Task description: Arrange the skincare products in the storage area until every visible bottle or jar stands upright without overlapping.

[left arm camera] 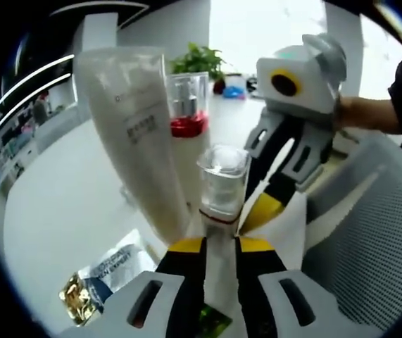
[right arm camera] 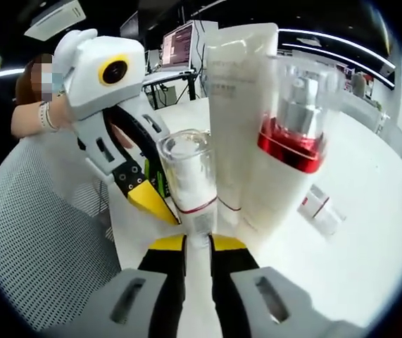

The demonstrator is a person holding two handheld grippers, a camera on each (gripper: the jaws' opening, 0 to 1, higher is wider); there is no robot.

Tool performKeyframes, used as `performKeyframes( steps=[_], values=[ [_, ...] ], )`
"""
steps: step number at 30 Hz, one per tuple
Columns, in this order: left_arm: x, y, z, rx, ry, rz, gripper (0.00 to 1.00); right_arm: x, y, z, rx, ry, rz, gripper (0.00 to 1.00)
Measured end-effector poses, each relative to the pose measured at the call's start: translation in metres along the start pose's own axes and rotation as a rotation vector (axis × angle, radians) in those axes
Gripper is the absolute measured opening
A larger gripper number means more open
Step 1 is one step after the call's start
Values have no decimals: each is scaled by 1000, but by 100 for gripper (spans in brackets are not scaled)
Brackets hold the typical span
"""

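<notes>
while both hand-held grippers (left arm camera: 220, 246) (right arm camera: 199, 246) clamp the clear-capped bottle (left arm camera: 222, 186), the white tube (left arm camera: 134, 127) stands beside it.

Three upright skincare containers are counted on the white table (left arm camera: 60, 204): one tall white tube (left arm camera: 134, 134), one white pump bottle with a red band and clear cap (left arm camera: 188, 105), and one small white bottle with a clear cap (left arm camera: 222, 184). Two flat sachets are seen lying on the tabletop, one silver sachet (left arm camera: 116, 267) and one gold sachet (left arm camera: 77, 299), and one further small white packet with red print (right arm camera: 320, 208) is counted in the right gripper view. One potted green plant (left arm camera: 201, 60), one mesh chair back (left arm camera: 369, 232) and one monitor (right arm camera: 178, 44) are also counted.
</notes>
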State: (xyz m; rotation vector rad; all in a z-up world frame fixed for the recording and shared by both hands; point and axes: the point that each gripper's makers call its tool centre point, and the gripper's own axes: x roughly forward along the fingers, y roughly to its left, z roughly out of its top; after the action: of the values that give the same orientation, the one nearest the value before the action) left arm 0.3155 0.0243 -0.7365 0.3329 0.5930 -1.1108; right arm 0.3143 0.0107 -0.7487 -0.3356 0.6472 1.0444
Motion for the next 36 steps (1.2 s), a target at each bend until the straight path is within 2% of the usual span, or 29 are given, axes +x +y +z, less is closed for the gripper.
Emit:
performKeyframes(
  steps=[10, 36],
  values=[
    [0, 6, 2, 4, -13, 31, 7, 2, -9, 1, 21, 8, -34, 10],
    [-1, 16, 2, -10, -16, 63, 7, 7, -14, 6, 36, 2, -57, 10]
  ],
)
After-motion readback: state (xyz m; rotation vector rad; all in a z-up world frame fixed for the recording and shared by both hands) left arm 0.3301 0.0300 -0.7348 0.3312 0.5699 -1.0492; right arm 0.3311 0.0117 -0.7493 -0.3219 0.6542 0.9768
